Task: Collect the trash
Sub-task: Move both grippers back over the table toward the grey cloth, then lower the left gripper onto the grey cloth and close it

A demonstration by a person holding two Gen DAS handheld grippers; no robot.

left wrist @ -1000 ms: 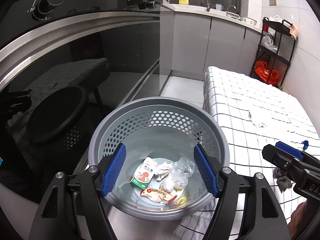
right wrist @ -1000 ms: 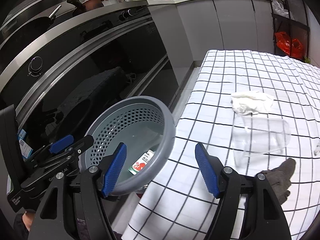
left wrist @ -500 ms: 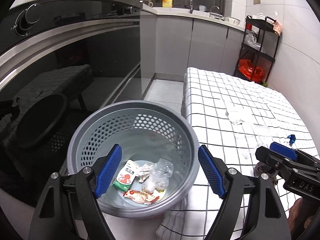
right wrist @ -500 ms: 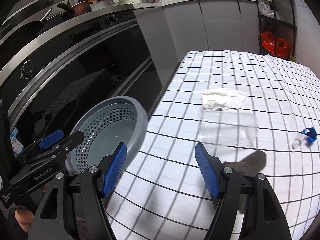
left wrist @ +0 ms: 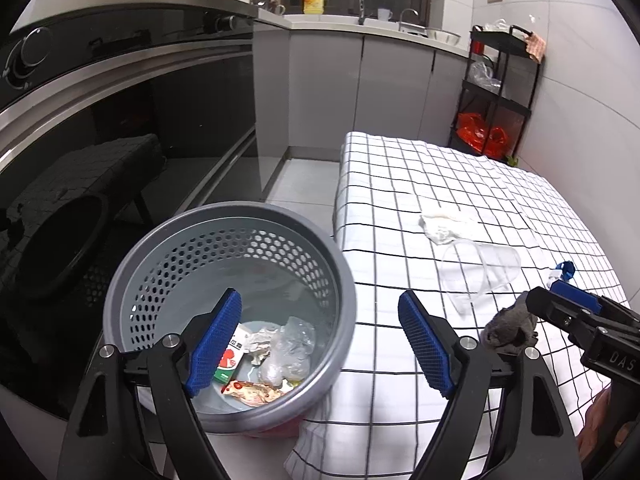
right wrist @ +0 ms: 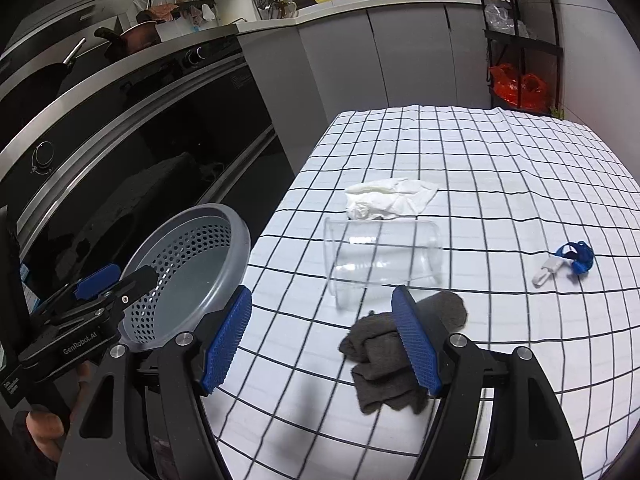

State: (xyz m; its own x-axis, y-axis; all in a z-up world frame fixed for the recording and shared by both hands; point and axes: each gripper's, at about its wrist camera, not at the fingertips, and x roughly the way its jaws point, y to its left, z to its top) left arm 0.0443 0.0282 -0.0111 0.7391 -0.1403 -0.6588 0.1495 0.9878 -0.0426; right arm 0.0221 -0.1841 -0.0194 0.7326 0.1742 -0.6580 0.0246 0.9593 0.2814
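Observation:
A grey perforated bin stands beside the table's left edge and holds several wrappers and a small carton; it also shows in the right wrist view. On the checked tablecloth lie a clear plastic cup on its side, a crumpled white tissue, a grey rag and a small blue-and-white piece. My left gripper is open and empty over the bin's right rim. My right gripper is open and empty above the table, its right finger over the rag.
A dark glass-fronted oven and counter run along the left. Grey cabinets and a sink stand behind. A black shelf rack with red bags stands at the back right. A strip of floor lies between table and cabinets.
Both grippers have swung right, away from the bin toward the table. The cup, tissue and rag have come closer to the middle of both views. Both jaws have stayed open.

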